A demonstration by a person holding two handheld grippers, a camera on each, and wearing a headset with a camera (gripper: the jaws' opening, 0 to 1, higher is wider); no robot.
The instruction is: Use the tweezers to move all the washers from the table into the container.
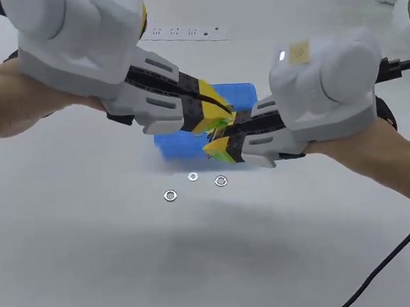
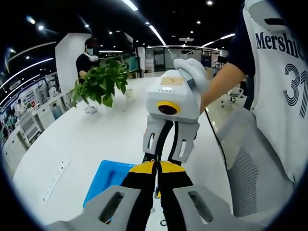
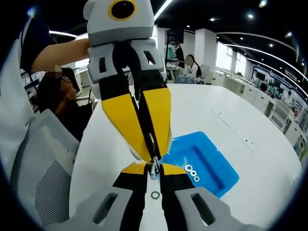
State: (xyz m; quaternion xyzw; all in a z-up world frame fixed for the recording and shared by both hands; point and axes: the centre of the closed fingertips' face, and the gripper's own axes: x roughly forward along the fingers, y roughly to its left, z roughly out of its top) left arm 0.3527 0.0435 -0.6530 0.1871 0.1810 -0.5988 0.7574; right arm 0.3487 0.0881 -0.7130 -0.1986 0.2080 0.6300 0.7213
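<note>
Three small metal washers lie on the white table [image 1: 94,253]: one [image 1: 193,176], one [image 1: 221,181] and one [image 1: 170,195]. Just behind them stands the blue container [image 1: 243,94]; in the right gripper view it [image 3: 219,175] holds three washers [image 3: 192,171]. My left gripper [image 1: 225,118] and right gripper [image 1: 215,147] meet tip to tip above the container's front edge. Thin metal tweezers [image 3: 154,166] run between both pairs of yellow jaws, and both grippers look shut on them. In the left gripper view the tweezers [image 2: 157,186] show as a thin sliver between the jaws.
A white power strip [image 1: 186,32] lies at the table's far side. A black cable [image 1: 387,261] crosses the near right corner. A potted plant [image 2: 98,82] stands further along the table, and a mesh chair [image 3: 43,183] is beside it.
</note>
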